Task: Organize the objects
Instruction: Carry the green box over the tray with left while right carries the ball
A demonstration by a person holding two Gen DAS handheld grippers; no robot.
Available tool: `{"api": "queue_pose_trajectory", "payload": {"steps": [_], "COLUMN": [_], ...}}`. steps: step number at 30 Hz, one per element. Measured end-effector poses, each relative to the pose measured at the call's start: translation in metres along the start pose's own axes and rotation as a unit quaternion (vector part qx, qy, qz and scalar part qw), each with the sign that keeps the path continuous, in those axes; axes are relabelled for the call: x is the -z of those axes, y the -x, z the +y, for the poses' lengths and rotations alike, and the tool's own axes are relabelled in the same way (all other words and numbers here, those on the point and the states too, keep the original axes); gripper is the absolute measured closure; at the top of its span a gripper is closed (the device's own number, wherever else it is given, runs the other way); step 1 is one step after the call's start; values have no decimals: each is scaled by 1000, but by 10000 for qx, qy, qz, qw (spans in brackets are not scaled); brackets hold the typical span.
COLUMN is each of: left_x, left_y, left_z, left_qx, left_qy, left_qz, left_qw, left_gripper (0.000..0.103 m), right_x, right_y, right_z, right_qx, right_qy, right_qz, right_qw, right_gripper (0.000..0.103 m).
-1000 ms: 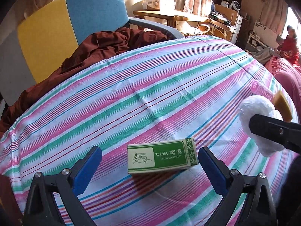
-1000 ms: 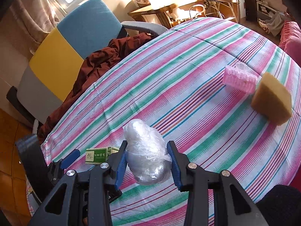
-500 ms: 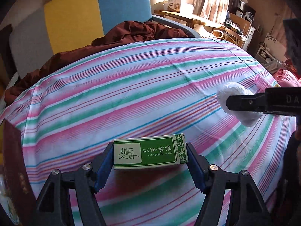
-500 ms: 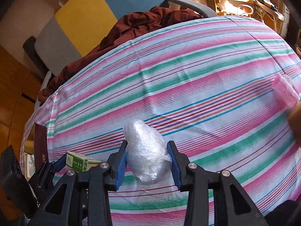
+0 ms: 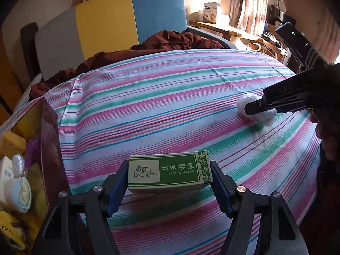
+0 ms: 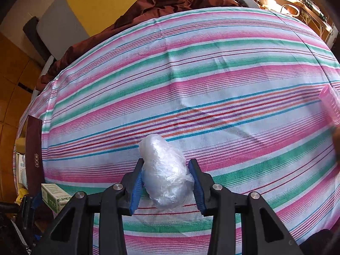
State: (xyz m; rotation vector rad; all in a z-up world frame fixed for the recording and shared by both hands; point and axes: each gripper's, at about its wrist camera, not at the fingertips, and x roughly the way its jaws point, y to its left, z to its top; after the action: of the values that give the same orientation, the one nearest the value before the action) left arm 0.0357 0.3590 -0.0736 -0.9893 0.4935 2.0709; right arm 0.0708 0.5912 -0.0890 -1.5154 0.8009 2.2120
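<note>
Left gripper (image 5: 169,183) jaws pinch the green rectangular carton (image 5: 169,173), just right of the dark red open box (image 5: 50,153); right gripper (image 6: 165,183) jaws pinch the crumpled clear plastic bundle (image 6: 164,172), further right. Keep both level, clear the box wall before dropping.

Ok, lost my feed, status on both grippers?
Left gripper shut on green box. Right gripper shut on plastic wad. Both over striped cloth; nothing in the way.
</note>
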Motion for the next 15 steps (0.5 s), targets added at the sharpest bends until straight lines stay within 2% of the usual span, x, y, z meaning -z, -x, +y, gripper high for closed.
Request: {"api": "queue_pose_trajectory", "payload": {"steps": [7,15], "left_x": [-4,5], "left_y": [48,88], "left_z": [15,51], "left_qx": [-75,-262], "left_qy": [39,421], "left_qz": [-533,-789], "left_qw": [9985,9957], "left_gripper": [31,30], "right_x": [1,2], "right_y": [-1,-3], "right_z": [6,15], "right_qx": [154,463], "right_qy": [109,384], "right_qz": [-18,-38], "right_qw": [9998,9982], "right_gripper": [62,62]}}
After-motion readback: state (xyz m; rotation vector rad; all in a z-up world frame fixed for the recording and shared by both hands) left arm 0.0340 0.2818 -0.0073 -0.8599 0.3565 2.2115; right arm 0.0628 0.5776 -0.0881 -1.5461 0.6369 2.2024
